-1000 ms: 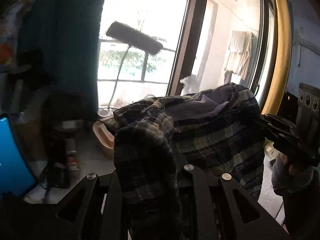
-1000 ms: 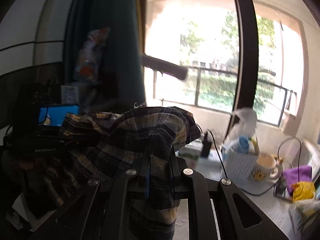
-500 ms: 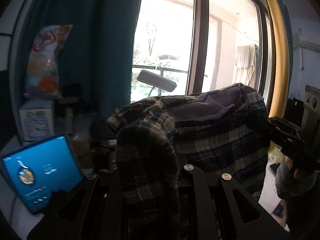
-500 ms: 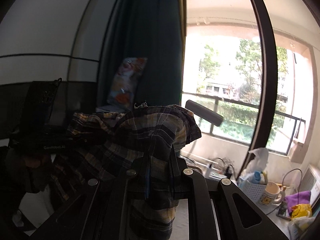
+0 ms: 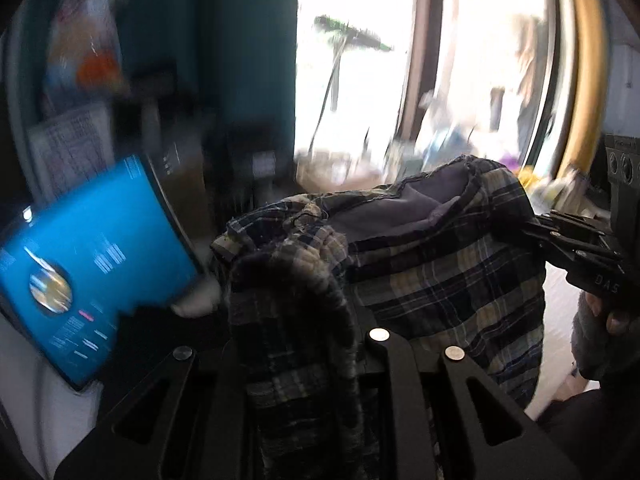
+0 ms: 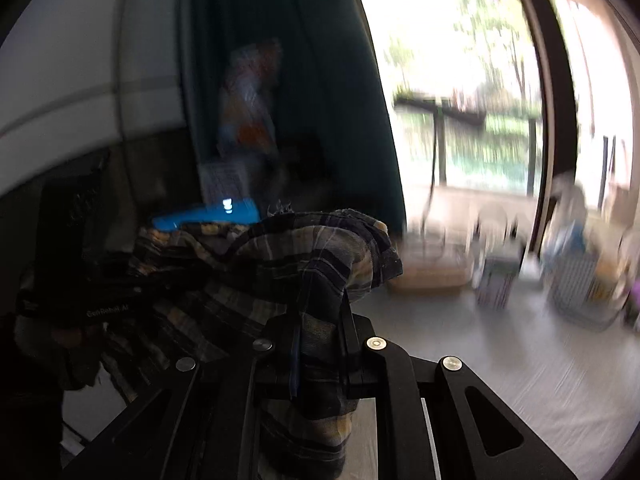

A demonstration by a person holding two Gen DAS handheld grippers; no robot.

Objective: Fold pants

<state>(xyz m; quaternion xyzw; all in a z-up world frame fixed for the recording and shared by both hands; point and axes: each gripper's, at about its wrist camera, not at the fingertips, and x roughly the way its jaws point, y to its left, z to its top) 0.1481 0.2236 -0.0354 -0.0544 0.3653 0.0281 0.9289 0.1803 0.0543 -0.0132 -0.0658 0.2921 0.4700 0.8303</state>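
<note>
Held aloft between two grippers, clear of the white table (image 6: 520,360), plaid pants (image 5: 440,272) stretched at the waistband, apparently to let the legs hang straight before folding. At left, left gripper (image 5: 304,320) clamped on a bunched corner of cloth beside a glowing blue screen (image 5: 88,264); at right, right gripper (image 6: 320,344) pinched tight on the opposite corner. Fabric rumpled, dark blue and tan check, grey lining showing along the top edge, background blurred.

White table (image 6: 500,344) w/ basket (image 6: 576,292), box (image 6: 498,280).
</note>
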